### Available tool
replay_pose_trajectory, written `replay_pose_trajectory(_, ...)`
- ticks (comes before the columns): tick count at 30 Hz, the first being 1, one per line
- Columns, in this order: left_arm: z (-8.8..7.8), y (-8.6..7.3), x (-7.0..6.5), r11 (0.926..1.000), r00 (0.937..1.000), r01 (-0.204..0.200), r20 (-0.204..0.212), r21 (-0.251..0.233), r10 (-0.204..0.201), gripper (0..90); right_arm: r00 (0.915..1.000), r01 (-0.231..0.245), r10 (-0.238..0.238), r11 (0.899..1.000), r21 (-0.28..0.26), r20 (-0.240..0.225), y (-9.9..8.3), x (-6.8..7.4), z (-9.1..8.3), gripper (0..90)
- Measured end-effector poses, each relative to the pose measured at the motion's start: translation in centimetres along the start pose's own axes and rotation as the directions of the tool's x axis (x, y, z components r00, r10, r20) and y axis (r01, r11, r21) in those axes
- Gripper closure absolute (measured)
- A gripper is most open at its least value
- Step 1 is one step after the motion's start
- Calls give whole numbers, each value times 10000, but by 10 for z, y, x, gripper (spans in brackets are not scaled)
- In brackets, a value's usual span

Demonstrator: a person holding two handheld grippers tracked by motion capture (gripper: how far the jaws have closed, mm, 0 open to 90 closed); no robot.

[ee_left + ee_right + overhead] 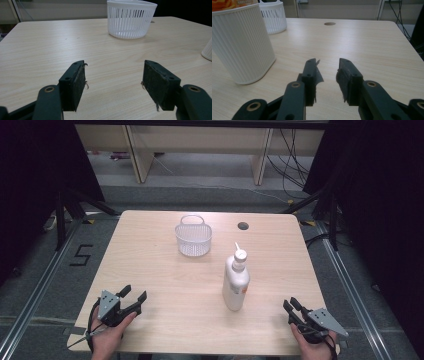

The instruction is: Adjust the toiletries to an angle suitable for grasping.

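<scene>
Bottle [236,281], white with a ribbed body and a pointed nozzle cap, stands upright on a pale wooden table [165,285], right of centre and toward the near edge. Farther back, near the middle of the table, sits a small white slatted basket [193,236] with a handle, empty as far as can be seen. The bottle and basket are well apart. A small round hole [243,225] lies in the tabletop just right of the basket, near the far edge.

A person's two hands rest at the near edge, each holding a black two-jaw gripper. The left gripper [133,296] is at the near left corner, its jaws spread wide with nothing between them; in the left gripper view it looks straight toward the basket across bare wood. The right gripper [292,304] is at the near right, jaws parted by a narrower gap and also empty. In the right gripper view the bottle's ribbed wall rises close by on the left, with the basket behind it.

The work seems not yet begun; the bottle is the nearest thing to the right gripper, so a grasp there looks likeliest. To do it well, the right jaws should spread wider than the bottle's body, approach level from the right, and close around the middle of the body rather than the thin nozzle, keeping the tall bottle from tipping.
</scene>
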State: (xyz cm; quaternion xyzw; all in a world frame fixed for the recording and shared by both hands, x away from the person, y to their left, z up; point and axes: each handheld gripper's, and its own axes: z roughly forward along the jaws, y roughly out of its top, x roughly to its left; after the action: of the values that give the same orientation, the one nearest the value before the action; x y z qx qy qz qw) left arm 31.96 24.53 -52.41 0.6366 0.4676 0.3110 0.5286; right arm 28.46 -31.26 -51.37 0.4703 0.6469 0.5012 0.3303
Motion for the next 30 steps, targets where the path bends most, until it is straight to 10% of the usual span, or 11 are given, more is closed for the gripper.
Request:
replay_pose_trajectory(12,-2,0,-1,9998,9998,-173,120,55,173,401,9971,-197,200,9998,41,-739,10,4,-1,898)
replay_pose_trajectory(30,-2,0,-2,9996,9995,-203,229,196,199,437,9778,537,-469,9982,279,-2043,30,42,15,900)
